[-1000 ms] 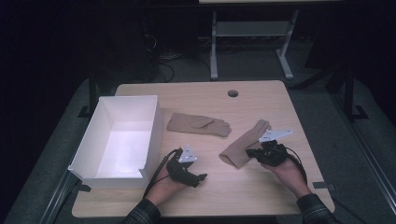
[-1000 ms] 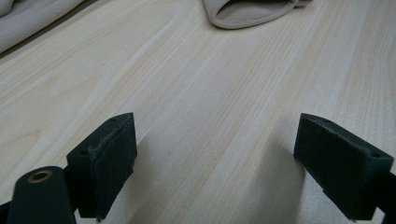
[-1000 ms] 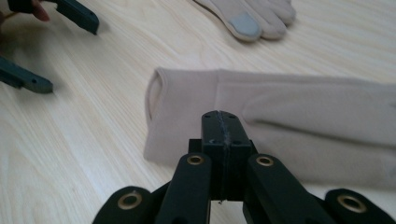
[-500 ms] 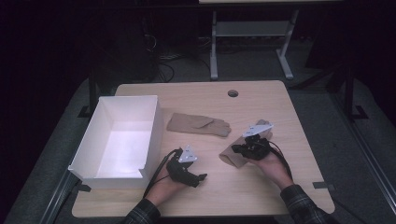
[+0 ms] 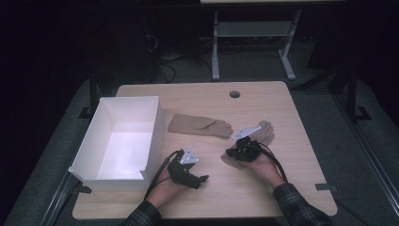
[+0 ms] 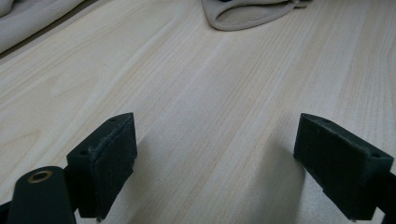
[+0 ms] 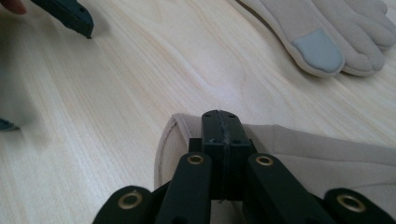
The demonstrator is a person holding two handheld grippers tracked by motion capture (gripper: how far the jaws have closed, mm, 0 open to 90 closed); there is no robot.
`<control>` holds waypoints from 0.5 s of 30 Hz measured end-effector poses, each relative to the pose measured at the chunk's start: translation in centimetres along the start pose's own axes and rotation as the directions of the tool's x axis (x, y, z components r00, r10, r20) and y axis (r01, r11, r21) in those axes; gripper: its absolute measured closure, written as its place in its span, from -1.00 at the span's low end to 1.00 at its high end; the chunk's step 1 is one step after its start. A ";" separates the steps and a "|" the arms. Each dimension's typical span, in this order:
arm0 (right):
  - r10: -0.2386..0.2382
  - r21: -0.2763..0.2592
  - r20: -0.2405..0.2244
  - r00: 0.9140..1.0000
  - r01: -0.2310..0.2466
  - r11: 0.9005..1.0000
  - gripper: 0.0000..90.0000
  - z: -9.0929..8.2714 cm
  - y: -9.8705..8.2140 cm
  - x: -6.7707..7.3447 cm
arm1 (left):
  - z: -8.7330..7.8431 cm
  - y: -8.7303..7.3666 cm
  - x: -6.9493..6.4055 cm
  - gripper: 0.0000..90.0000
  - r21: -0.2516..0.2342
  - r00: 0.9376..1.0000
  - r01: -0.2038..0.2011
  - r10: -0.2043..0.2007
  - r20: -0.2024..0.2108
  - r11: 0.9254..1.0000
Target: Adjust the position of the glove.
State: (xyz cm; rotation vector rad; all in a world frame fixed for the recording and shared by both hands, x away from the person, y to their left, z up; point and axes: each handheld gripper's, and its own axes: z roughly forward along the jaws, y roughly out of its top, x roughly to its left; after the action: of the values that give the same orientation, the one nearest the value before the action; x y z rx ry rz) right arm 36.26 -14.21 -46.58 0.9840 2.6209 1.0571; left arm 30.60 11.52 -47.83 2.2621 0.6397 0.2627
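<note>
On the pale wooden counter [image 5: 301,122], the open white rectangular box [image 5: 89,146] sits at nine o'clock. The beige soft fabric glove [image 5: 266,132] under your right hand lies at four o'clock of centre; limp and light, it will likely drag, so take its cuff hem. Your right tool [image 7: 219,122] is pressed together over that cuff; your left tool [image 6: 224,163] stands spread, empty.

Matt beige cloth gloves [image 5: 200,125] (soft-looking) on a smooth pale wood-grain table [image 5: 301,122].
</note>
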 end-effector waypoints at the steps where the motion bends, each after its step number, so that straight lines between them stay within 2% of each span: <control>1: 0.000 -0.001 -0.001 1.000 0.000 1.000 1.00 0.0 -0.1 0.0 | 0.0 0.0 0.0 -0.72 0.000 1.000 0.000 0.000 0.000 1.000; 4: 0.007 0.003 -0.007 1.000 -0.007 1.000 1.00 -0.2 -0.2 0.0 | 0.0 0.0 0.0 -0.72 0.000 1.000 0.000 0.000 0.000 1.000; 15: -0.016 0.025 -0.010 1.000 0.017 1.000 1.00 -1.4 -1.2 0.0 | -0.1 0.0 0.0 -0.72 0.005 1.000 -0.007 0.007 -0.003 1.000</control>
State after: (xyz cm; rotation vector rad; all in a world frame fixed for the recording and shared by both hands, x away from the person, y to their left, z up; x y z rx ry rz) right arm 35.10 -15.63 -46.39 0.9629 2.6518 1.0304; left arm 30.56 11.60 -47.78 2.2692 0.6349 0.2680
